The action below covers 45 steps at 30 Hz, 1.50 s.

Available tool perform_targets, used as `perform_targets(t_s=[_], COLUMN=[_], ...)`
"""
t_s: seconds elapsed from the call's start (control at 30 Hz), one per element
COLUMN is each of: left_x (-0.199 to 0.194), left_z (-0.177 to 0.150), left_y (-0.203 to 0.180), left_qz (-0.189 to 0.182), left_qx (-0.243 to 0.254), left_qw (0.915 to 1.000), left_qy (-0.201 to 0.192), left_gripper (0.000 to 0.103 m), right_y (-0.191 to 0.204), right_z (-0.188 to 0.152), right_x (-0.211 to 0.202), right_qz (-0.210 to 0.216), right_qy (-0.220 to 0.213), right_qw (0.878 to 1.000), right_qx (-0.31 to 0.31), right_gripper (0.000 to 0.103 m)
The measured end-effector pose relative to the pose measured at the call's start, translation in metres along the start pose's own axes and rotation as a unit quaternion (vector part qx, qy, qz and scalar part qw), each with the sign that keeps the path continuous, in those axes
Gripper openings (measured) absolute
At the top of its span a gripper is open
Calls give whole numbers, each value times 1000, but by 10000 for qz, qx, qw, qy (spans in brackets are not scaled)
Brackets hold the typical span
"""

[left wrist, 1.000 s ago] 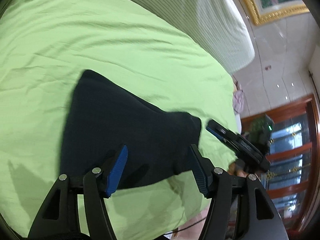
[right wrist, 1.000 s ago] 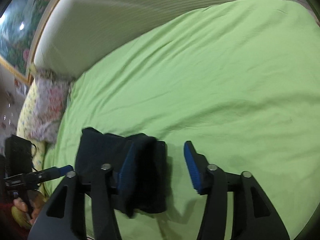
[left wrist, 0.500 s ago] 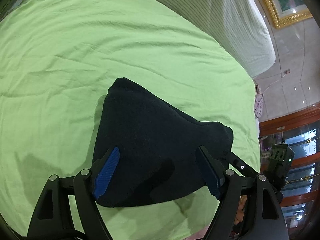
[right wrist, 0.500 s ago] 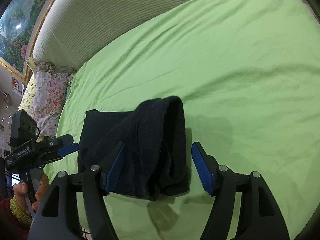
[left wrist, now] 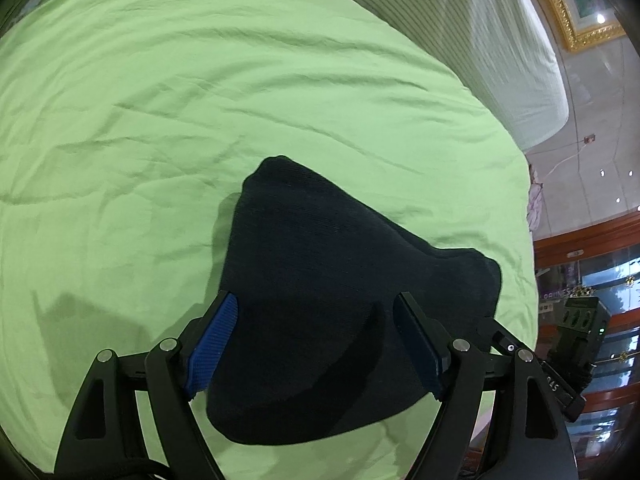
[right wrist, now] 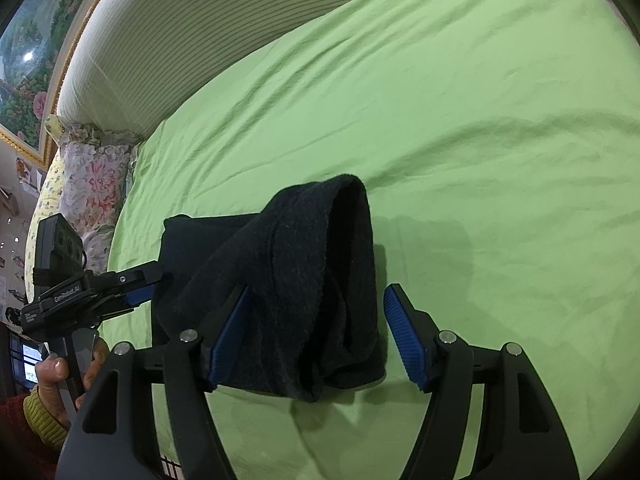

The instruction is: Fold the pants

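**Dark pants lie folded on the green bed, both tongs spread above them**

There is 1 pair of pants point(left wrist: 340, 300), dark navy, folded into a thick bundle near the front edge of 1 green bedsheet point(left wrist: 160, 120). There are 2 tongs. The left gripper point(left wrist: 316, 340) stands spread wide over the bundle, its 2 blue pads clear of the cloth. The right gripper point(right wrist: 316, 332) is spread too, with the raised end of the bundle showing between its fingers; whether the left pad brushes the cloth I cannot tell.

Compared with 1 second ago, both sets of jaws stand wider, and the fold that the right one pinched then now sits loose on the bed. The left camera looks from lower, so the pants fill more of its view.

Around: 1 striped headboard point(right wrist: 180, 40) at the far side, 1 floral pillow point(right wrist: 92, 184) beside it, 1 gilt-framed picture point(left wrist: 580, 8) on the wall. In the right view, a hand point(right wrist: 64, 372) in a yellow-cuffed sleeve holds the left tool just beside the pants. Nothing lies on the bundle.
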<state>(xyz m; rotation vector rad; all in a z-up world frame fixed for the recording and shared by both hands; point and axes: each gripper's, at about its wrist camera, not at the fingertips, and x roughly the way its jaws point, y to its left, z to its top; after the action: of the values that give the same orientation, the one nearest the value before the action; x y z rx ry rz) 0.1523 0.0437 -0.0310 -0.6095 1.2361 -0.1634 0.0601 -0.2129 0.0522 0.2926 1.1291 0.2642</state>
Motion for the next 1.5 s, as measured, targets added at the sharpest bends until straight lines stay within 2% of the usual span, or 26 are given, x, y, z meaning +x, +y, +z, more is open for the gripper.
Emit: perform_targets(t_s=[0.17, 0.3, 0.53, 0.7, 0.8, 1.03, 1.17, 1.3, 1.5], left_x=[7, 13, 20, 22, 26, 29, 20, 11, 18], left_z=[4, 4, 3, 4, 5, 6, 6, 6, 8], left_y=[7, 17, 23, 32, 38, 39, 37, 32, 33], left_qz=[75, -42, -111, -211, -312, -342, -352, -292, -58], left_qx=[-25, -154, -106, -203, -240, -292, -417, -364, -352], left_qw=[10000, 9999, 9999, 9996, 9992, 9990, 9985, 9989, 9994], left_qy=[-20, -33, -48, -51, -15, 55, 87, 70, 23], left_gripper=[81, 80, 73, 63, 61, 62, 64, 68, 69], right_y=[0, -1, -5, -17, -27, -30, -26, -18, -13], right_z=[-1, -2, -1, -5, -10, -14, -6, 9, 17], right_x=[7, 11, 13, 19, 22, 21, 18, 14, 29], right_qz=[-7, 4, 32, 131, 236, 261, 401, 598, 0], right_qy=[53, 109, 150, 190, 187, 104, 144, -78, -53], right_qw=[10000, 9999, 9998, 9991, 9984, 9989, 9974, 9960, 9994], right_qx=[34, 66, 153, 365, 481, 365, 588, 664, 355], right_gripper=[69, 69, 75, 75, 75, 75, 76, 77, 76])
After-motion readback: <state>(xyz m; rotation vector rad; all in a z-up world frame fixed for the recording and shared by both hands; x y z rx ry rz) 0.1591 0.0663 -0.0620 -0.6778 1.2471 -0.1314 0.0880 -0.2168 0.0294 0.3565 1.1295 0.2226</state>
